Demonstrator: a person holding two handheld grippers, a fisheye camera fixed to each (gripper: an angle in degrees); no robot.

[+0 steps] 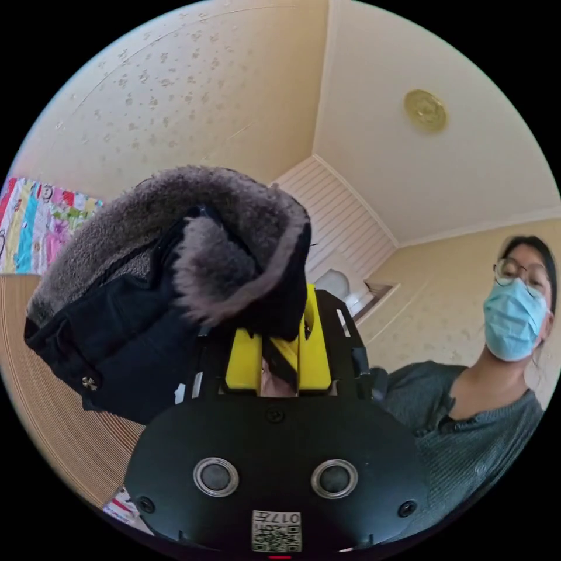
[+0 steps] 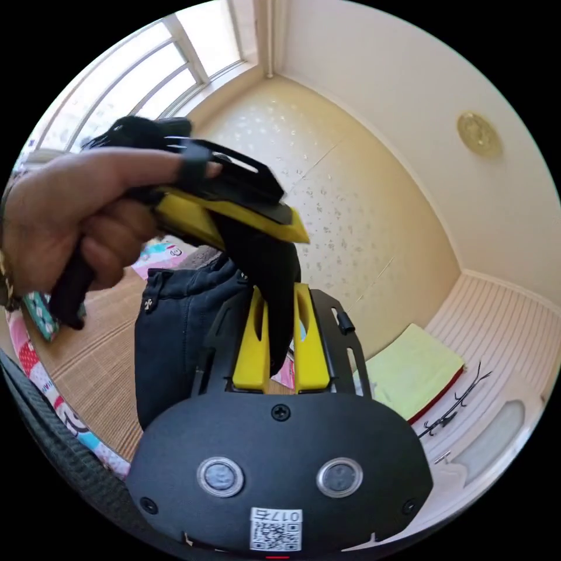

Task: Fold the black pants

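The black pants (image 1: 117, 327) are lifted up, their grey fleece lining (image 1: 234, 216) turned outward at the waistband. In the left gripper view, my left gripper (image 1: 279, 350) has its yellow jaws shut on a fold of that fabric. In the right gripper view, my right gripper (image 2: 280, 342) pinches a black strip of the pants between its jaws. The rest of the pants (image 2: 175, 339) hangs down to the left of them. Just above, a hand (image 2: 76, 216) holds the left gripper (image 2: 295, 232), clamped on the same fabric, so both grippers sit close together.
A woven mat (image 2: 99, 350) covers the floor under the pants, edged by a colourful quilt (image 1: 35, 225). A person in a grey top (image 1: 467, 432) is at the right. A green folded cloth (image 2: 409, 368) and a black hanger (image 2: 456, 403) lie near the wall; a window (image 2: 146, 76) is behind.
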